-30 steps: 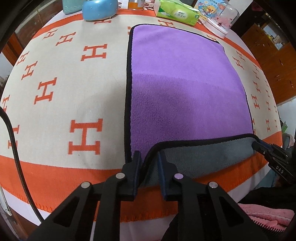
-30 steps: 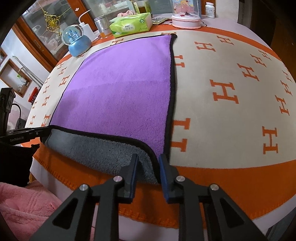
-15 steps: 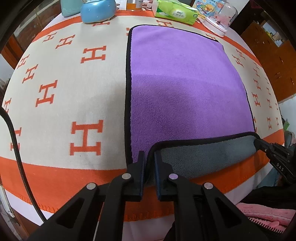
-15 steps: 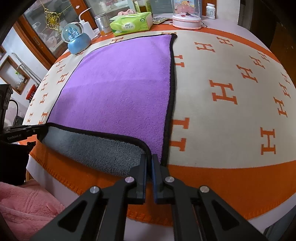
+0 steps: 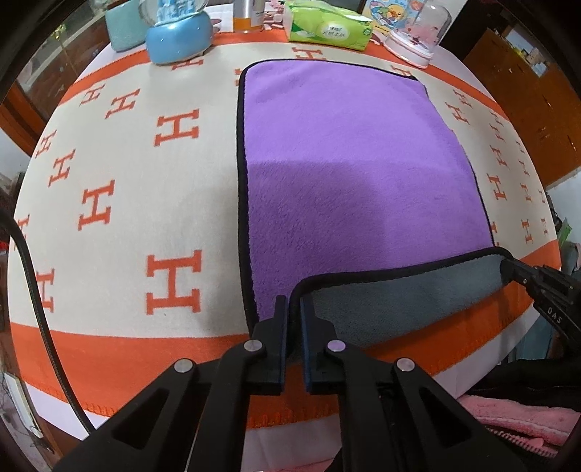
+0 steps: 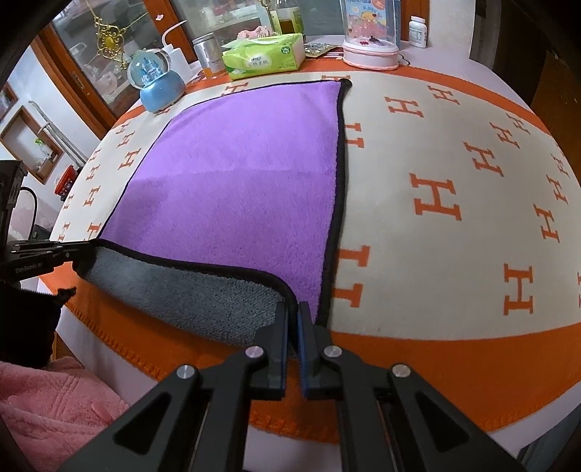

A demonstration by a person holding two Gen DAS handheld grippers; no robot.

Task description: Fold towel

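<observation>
A purple towel [image 5: 348, 174] with black trim and a grey underside lies flat on the table; it also shows in the right wrist view [image 6: 239, 188]. Its near edge is lifted and curled, showing the grey underside [image 5: 399, 290]. My left gripper [image 5: 295, 308] is shut on the towel's near left corner. My right gripper [image 6: 293, 314] is shut on the near right corner. Each gripper shows in the other's view, the right one [image 5: 537, 287] and the left one [image 6: 47, 254], at the far end of the lifted edge.
A cream and orange H-patterned cloth [image 5: 120, 203] covers the round table. At the far edge stand a blue snow globe [image 5: 178, 32], a green tissue pack [image 5: 326, 31] and a pink-based dome [image 5: 414, 40]. Pink cloth [image 6: 47, 403] lies below the near edge.
Both grippers closed on the towel's near corners and have lifted the near edge slightly, moving forward over the table.
</observation>
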